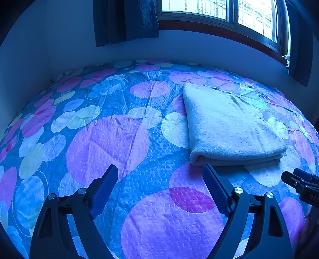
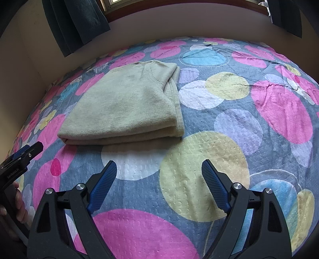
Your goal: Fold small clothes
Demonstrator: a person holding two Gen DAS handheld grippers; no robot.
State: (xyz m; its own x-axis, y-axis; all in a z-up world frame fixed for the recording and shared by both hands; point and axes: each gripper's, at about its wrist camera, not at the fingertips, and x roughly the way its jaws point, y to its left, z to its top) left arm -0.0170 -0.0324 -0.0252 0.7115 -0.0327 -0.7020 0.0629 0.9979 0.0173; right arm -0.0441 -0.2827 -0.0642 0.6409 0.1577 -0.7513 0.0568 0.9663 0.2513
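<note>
Folded sweater [image 2: 127, 103] beyond gaping right claw [image 2: 159, 169]

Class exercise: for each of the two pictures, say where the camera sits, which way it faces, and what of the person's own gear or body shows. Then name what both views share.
Left wrist: sits on the left gripper, looks down across the bed toward the window; its open fingers show, the right gripper at right.
Right wrist: sits on the right gripper, same facing; open fingers, left gripper and a hand at left.
Shared: folded beige sweater, spotted bedspread, dark curtain.
</note>
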